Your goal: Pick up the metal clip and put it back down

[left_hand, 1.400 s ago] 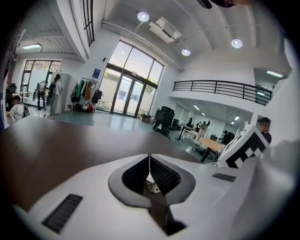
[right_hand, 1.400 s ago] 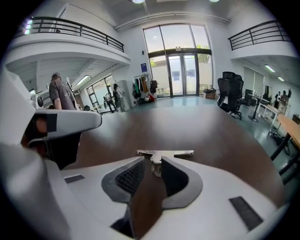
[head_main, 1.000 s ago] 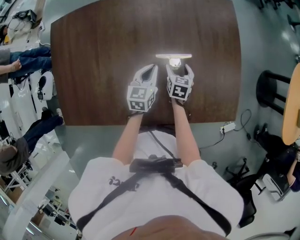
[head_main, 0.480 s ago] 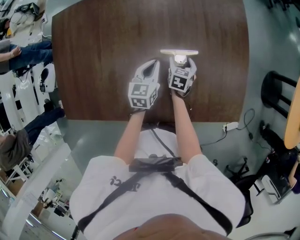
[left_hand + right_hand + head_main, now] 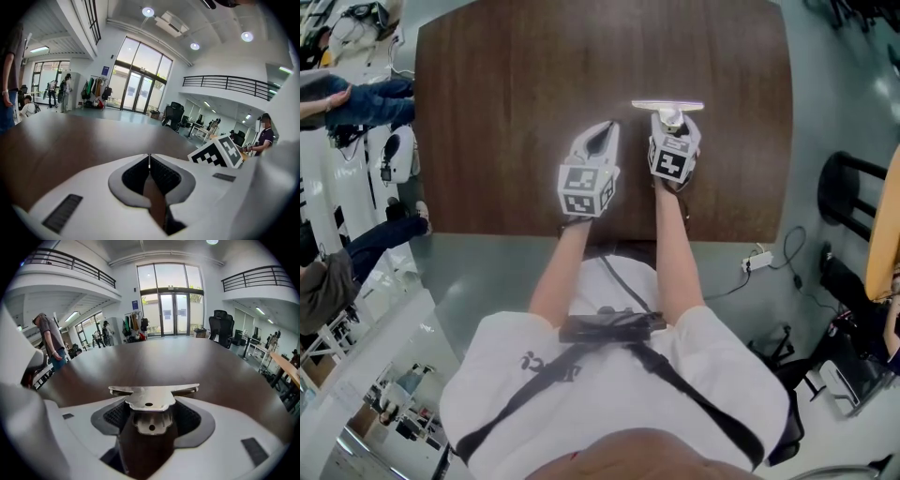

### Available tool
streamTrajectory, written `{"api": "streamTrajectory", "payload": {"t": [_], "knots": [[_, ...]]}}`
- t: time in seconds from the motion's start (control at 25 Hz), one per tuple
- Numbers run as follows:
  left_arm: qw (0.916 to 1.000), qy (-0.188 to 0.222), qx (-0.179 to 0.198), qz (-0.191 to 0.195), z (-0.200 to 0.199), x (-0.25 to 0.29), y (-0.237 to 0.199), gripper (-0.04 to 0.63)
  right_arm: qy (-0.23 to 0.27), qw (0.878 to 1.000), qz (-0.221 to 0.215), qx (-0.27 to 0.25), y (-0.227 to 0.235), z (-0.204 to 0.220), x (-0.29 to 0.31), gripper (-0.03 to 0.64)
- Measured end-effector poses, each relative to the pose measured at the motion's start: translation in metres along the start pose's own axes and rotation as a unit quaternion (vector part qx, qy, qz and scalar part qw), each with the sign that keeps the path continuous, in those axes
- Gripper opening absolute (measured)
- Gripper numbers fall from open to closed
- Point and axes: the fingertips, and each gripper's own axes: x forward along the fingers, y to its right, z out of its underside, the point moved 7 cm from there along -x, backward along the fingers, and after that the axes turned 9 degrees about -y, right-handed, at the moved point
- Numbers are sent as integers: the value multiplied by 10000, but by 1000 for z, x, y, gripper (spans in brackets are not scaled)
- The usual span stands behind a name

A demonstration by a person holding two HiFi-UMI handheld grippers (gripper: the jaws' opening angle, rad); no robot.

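Left hand-held gripper (image 5: 606, 129) sits left of the clip, near it but apart, over the dark brown tabletop (image 5: 506, 94). In the left gripper view its jaws (image 5: 149, 159) are pressed together tip to tip, with nothing between them and only tabletop (image 5: 70, 136) ahead. The right one's marker cube (image 5: 220, 152) shows at that view's right side.

Right hand-held gripper (image 5: 672, 115) is right on the metal clip (image 5: 667, 106). The clip's long flat bar lies crosswise on the tabletop just past the fingertips. Its handle end points back toward the person and sits inside the jaws. In the right gripper view (image 5: 151, 405) the metal clip (image 5: 149, 397) fills the gap. The jaws stand wide and have just been closing. Both pads look to be touching the sides of the handle. The bar sticks out left and right beyond the fingertips. The clip looks level and still down on the tabletop (image 5: 154, 357).

Arms: the left forearm (image 5: 553, 272) is bare and runs from the white shirt up and slightly rightward to the table's near edge. Its marker cube (image 5: 584, 192) faces the head camera, and that hand-held gripper tilts gently down, angled a little toward the right. The right forearm (image 5: 673, 253) is bare and runs nearly straight forward. Its marker cube (image 5: 670, 164) sits further out over the tabletop, and that hand-held gripper pitches down more steeply onto the clip. The two hand-held grippers are side by side and not touching.
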Motion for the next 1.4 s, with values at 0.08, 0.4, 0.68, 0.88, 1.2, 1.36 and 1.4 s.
{"api": "streamTrajectory", "payload": {"t": [0.08,0.4,0.68,0.88,1.2,1.36,1.4], "knots": [[9999,101,17,-19,-4,-7,3,15,214,9998,-36,-40,1,-3,-15,296],[9968,759,245,21,-33,-52,19,15,1106,9937,-188,-31,-10,-14,-115,296],[9884,1431,519,12,-65,-102,47,15,2149,9762,-268,-128,-15,-51,-208,296],[9768,2019,701,-109,-96,-148,59,15,2913,9558,-297,-284,-29,-83,-273,296],[9602,2645,840,-310,-121,-217,49,15,3739,9243,-560,-524,-82,-100,-342,296],[9520,2904,855,-462,-134,-241,46,15,4029,9102,-711,-647,-101,-106,-366,296],[9500,2958,856,-513,-137,-246,46,15,4081,9075,-734,-671,-104,-107,-370,296]]}}
